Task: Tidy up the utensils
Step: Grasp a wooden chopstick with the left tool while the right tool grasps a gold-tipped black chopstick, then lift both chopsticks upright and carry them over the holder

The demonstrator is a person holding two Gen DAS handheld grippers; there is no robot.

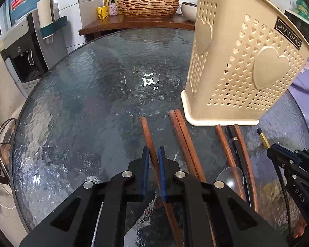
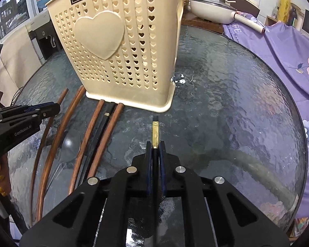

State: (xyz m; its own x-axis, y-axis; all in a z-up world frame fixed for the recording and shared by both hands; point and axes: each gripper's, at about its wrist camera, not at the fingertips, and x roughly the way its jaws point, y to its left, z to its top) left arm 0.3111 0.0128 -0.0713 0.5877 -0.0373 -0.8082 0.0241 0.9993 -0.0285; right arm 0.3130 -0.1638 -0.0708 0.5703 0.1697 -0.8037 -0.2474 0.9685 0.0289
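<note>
Broadly, the glass desk [image 1: 76,94] carries a beige holder [image 1: 237,61] that looks empty through its holes, so sorting has barely begun. Wooden chopsticks [image 1: 185,140] and a clear spoon [image 1: 229,176] lie beside it. The left gripper [image 1: 153,154] pinches one wooden chopstick [image 1: 147,131]; the right gripper [image 2: 155,150] pinches a gold-tipped black chopstick [image 2: 155,130].

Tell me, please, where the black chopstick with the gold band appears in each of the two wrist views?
Left wrist: the gold-banded black chopstick pokes out at the far right edge, held by the right gripper.
Right wrist: it sits at centre, clamped between the fingers, its gold end pointing up the picture.
Shared landmark: the beige heart-perforated utensil holder, just beyond its tip.
</note>
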